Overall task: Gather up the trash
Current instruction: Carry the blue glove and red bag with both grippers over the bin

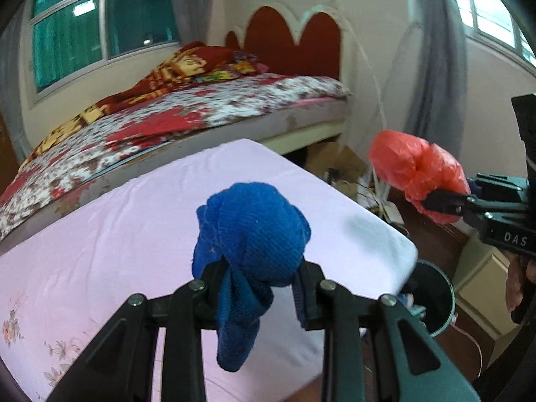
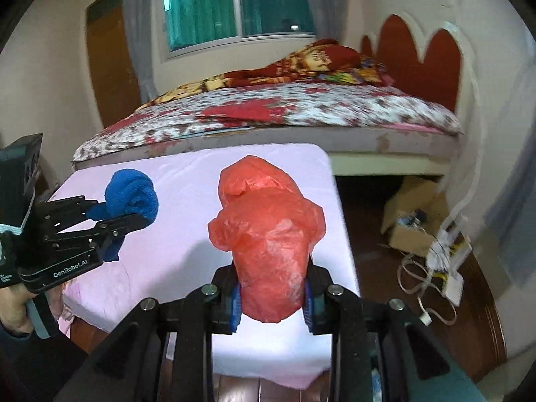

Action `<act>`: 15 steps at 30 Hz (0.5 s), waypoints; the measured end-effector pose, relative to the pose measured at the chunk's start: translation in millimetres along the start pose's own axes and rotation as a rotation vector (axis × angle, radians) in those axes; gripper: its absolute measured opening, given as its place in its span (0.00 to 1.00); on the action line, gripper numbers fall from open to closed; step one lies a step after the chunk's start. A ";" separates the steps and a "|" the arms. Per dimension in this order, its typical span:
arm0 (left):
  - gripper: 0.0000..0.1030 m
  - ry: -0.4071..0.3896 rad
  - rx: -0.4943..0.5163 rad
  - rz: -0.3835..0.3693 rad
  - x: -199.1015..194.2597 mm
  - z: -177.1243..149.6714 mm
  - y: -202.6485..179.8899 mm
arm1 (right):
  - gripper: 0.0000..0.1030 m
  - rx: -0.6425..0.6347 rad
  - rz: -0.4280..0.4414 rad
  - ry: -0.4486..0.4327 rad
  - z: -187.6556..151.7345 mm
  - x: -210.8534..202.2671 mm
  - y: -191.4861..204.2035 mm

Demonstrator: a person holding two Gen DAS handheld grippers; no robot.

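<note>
My left gripper [image 1: 259, 293] is shut on a bunched blue knitted cloth [image 1: 249, 231] and holds it in the air above the pink-covered table [image 1: 110, 234]. It also shows in the right wrist view [image 2: 134, 216] with the blue cloth [image 2: 132, 197]. My right gripper [image 2: 271, 305] is shut on a crumpled red plastic bag [image 2: 268, 234], held above the table's right part. In the left wrist view the right gripper [image 1: 432, 204] and the red bag [image 1: 412, 167] are at the right, beyond the table's edge. A dark round bin [image 1: 432, 298] stands below the table's right corner.
A bed with a floral cover [image 1: 187, 114] stands behind the table, with a red headboard [image 1: 294, 43]. A cardboard box [image 2: 412, 214], white cables and a power strip [image 2: 445, 268] lie on the wooden floor at the right. A cream cabinet [image 1: 482, 278] is beside the bin.
</note>
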State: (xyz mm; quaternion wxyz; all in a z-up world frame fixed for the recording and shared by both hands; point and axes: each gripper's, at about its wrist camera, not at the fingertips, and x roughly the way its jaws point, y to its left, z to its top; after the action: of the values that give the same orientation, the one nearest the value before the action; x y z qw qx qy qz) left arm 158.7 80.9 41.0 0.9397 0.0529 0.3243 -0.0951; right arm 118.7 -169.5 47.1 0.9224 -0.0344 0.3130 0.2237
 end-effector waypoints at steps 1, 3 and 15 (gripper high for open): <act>0.30 0.001 0.007 -0.007 -0.6 -1.0 -7.1 | 0.29 0.014 -0.014 0.002 -8.2 -6.4 -6.3; 0.30 0.004 0.010 -0.032 -1.5 -2.4 -20.5 | 0.29 0.045 -0.044 0.000 -26.2 -20.7 -22.1; 0.30 0.039 0.101 -0.176 14.3 -20.4 -117.5 | 0.29 0.153 -0.175 0.019 -106.2 -74.9 -101.4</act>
State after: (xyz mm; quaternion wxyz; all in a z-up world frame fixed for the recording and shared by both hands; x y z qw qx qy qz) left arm 132.5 -32.6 11.7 0.9173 0.0734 0.3406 -0.1926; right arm 50.4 -311.4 -1.4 0.9354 0.0069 0.3336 0.1173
